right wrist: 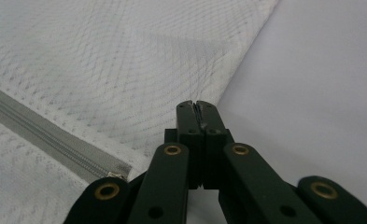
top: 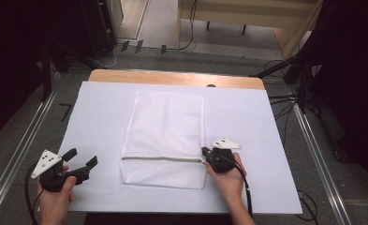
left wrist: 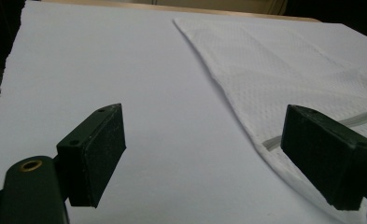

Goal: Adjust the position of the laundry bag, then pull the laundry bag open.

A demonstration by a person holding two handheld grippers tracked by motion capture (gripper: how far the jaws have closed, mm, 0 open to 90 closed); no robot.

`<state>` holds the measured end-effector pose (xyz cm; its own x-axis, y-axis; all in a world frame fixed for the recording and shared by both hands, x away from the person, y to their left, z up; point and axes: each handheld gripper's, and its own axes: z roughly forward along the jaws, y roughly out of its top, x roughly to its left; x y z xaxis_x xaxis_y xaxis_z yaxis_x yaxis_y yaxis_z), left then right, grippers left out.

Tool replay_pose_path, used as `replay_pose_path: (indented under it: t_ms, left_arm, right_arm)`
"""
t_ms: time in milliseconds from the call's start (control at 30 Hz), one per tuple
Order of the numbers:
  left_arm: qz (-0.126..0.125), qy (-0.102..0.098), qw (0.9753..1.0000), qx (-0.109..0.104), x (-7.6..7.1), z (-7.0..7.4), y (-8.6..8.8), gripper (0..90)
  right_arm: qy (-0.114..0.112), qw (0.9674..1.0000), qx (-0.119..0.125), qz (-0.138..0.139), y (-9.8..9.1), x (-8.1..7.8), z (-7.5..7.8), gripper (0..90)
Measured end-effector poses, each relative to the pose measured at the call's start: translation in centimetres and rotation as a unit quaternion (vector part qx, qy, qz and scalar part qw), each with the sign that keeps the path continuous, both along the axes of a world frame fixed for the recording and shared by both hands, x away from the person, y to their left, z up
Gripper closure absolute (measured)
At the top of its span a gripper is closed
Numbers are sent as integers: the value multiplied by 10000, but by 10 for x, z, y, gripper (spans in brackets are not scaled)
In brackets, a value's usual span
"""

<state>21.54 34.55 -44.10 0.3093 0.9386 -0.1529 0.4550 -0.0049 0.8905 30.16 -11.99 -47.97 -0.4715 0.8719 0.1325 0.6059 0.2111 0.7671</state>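
While I hold both hands low at the near edge, the surface [top: 247,187] lies under a pale lilac-white sheet, with a strip of bare wood showing along its far side. On the middle of that sheet I see the white mesh bag [top: 165,136] lying flat, its long side running away from me and a grey zipper [top: 163,158] crossing it near my end. My right claw [top: 204,151] sits at the bag's right edge, right at the zipper's end; in the right gripper view its jaws are pressed together, and I cannot tell whether any mesh or the zip tab is caught between them. My left claw [top: 82,158] rests on the bare sheet to the left of the bag, near but apart from it, jaws spread wide with nothing between them. Around the surface I see grey floor, metal rails down either side, loose cables on the right and dark curtains at both edges.
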Motion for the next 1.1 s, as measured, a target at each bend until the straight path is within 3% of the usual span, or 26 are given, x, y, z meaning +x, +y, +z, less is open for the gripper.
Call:
replay_pose_path:
  t_ms: [267,367,433,567,700,867,967,1100]
  left_arm:
    - [-19,-20,10000,7,-2,0,-6,137]
    - [-46,1,10000,27,-3,0,-7,137]
    - [-44,-7,10000,2,-5,0,-7,138]
    - [-79,-4,10000,29,-6,0,-9,138]
    - [-97,20,10000,-7,-6,1,-13,139]
    - [-317,81,9994,105,-5,1,-31,142]
    - [-447,90,9989,99,-5,0,-39,142]
    - [-576,112,9982,114,-4,-2,-46,142]
  right_arm:
    - [-75,9997,-190,-153,-40,-15,2,892]
    - [-130,9992,-57,-372,-50,-20,5,674]
    - [-75,9987,23,-501,-57,-27,6,643]
    - [-173,9972,12,-726,-67,-44,10,518]
    - [-151,9953,434,-856,-81,-64,17,433]
    - [32,9965,416,-720,-80,-84,11,415]
    - [200,9973,259,-654,-74,-89,5,416]
    - [239,9983,229,-487,-64,-89,3,411]
